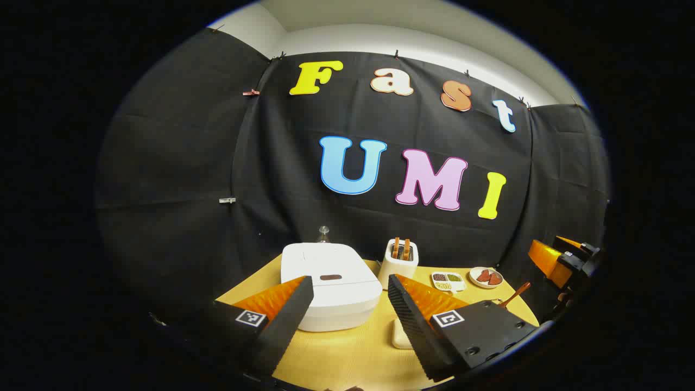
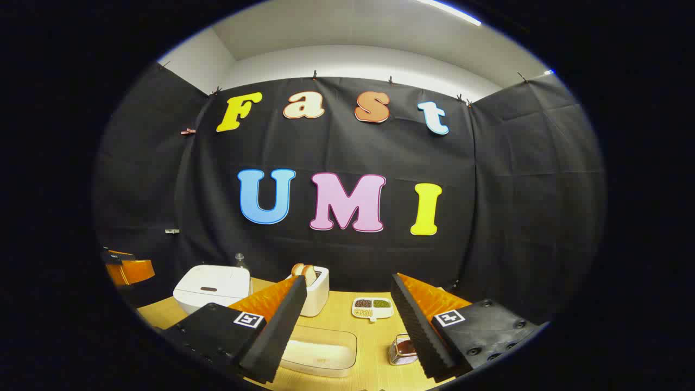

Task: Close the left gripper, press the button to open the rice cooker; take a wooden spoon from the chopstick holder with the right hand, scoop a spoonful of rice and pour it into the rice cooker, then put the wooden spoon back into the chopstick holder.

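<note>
Rice cooker (image 1: 331,293) lid down, both grippers (image 1: 350,320) (image 2: 347,326) agape (left must close first), risking fingers straddling the button (image 1: 330,277) uselessly.

white rice cooker (image 1: 331,285) sits lid-closed at table's left.

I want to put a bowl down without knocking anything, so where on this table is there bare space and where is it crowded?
Bare wood lies in front of the rice cooker, toward the near edge of the table. Another open strip runs between the clear container and the divided dish. It gets crowded along the back, where the cooker, white holder, divided dish and small plate line up.
</note>
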Motion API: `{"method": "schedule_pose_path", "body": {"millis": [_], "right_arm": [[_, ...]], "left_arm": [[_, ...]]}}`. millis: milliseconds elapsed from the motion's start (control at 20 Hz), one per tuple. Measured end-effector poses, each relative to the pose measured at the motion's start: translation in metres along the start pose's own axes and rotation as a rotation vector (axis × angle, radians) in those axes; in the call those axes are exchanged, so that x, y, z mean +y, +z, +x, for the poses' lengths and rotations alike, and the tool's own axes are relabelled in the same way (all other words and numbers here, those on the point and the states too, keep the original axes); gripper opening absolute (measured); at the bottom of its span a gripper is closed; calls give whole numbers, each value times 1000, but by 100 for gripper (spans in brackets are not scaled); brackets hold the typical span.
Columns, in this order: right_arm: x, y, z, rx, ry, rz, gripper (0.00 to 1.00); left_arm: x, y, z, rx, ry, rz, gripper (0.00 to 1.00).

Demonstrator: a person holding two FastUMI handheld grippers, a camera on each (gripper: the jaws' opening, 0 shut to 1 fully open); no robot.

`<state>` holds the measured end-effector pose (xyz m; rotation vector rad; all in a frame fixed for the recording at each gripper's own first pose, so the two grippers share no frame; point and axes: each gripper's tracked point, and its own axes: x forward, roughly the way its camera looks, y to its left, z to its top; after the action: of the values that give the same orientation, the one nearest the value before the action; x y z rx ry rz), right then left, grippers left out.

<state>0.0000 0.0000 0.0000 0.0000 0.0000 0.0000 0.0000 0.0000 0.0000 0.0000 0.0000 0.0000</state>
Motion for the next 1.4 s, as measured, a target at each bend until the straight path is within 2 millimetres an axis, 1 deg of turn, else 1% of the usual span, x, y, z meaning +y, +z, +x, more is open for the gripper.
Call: {"method": "schedule_pose_path", "body": {"millis": [150,200,250,300,450,800,900,1000,1150,1250,1400], "right_arm": [[-12,0,-4,-1,-33,-4,98],[-14,-1,-6,-3,-43,-2,96],[-15,-1,-9,-4,-48,4,98],[-15,-4,-11,-2,-48,6,98],[-20,-8,-16,8,-54,4,98],[-29,-21,-26,34,-82,31,98],[-31,-25,-28,48,-87,45,98],[-33,-27,-31,51,-95,57,98],[-35,-31,-34,61,-105,63,98],[-36,-31,-36,60,-111,61,98],[-37,-30,-39,56,-120,55,98]], "left_arm": [[-1,1,5,-14,-13,17,95],[-2,2,7,-13,-21,19,95],[-3,0,7,-14,-29,19,96],[-4,1,8,-14,-36,18,96],[-5,-5,10,-3,-50,24,95],[-14,-4,16,3,-78,53,96],[-13,-8,19,17,-79,62,96],[-12,-7,22,25,-78,67,96],[-6,-2,29,37,-72,72,96],[-2,-4,37,65,-68,97,95],[5,4,54,75,-62,116,95]]}}
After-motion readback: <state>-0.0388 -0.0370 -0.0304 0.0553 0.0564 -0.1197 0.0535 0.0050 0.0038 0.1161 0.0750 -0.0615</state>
